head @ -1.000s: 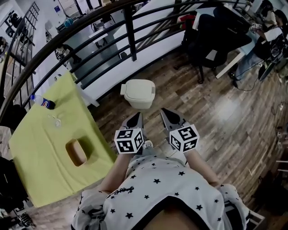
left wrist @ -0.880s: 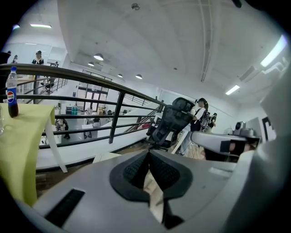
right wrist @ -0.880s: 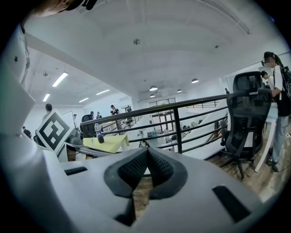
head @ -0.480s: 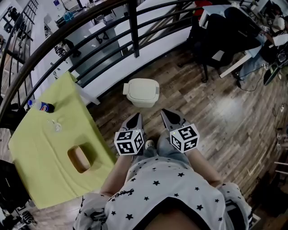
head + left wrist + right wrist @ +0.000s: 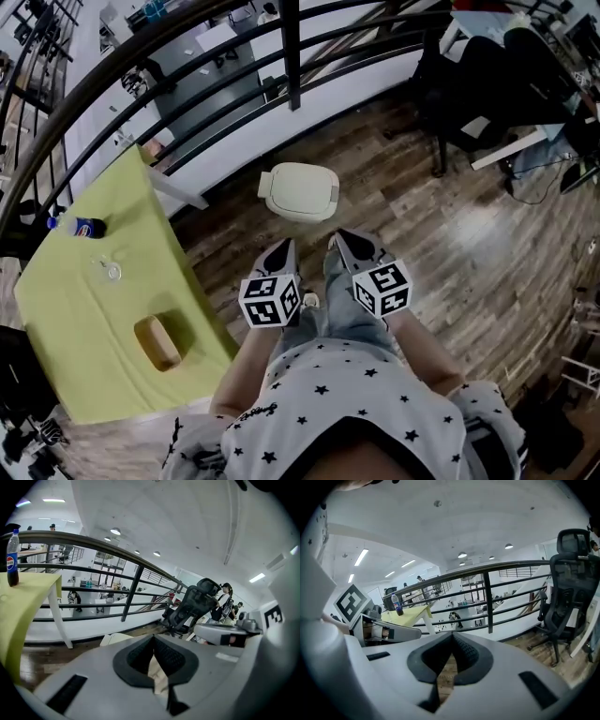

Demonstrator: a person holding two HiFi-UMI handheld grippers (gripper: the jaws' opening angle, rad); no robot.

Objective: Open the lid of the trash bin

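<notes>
Trash bin (image 5: 297, 213): cream, centre of frame on wooden floor (image 5: 441, 244), lid (image 5: 302, 186) down; railing (image 5: 187, 112) just above it; green-clothed table (image 5: 84, 328) edge at left, apart; open floor to the right; left gripper (image 5: 285, 246) and right gripper (image 5: 343, 236) below the bin, apart from it, both clenched and empty.

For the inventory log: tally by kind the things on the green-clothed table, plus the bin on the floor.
Soda bottle: 1
Small clear item, perhaps a glass: 1
Wooden tray: 1
Trash bin, lid shut: 1
Total: 4
</notes>
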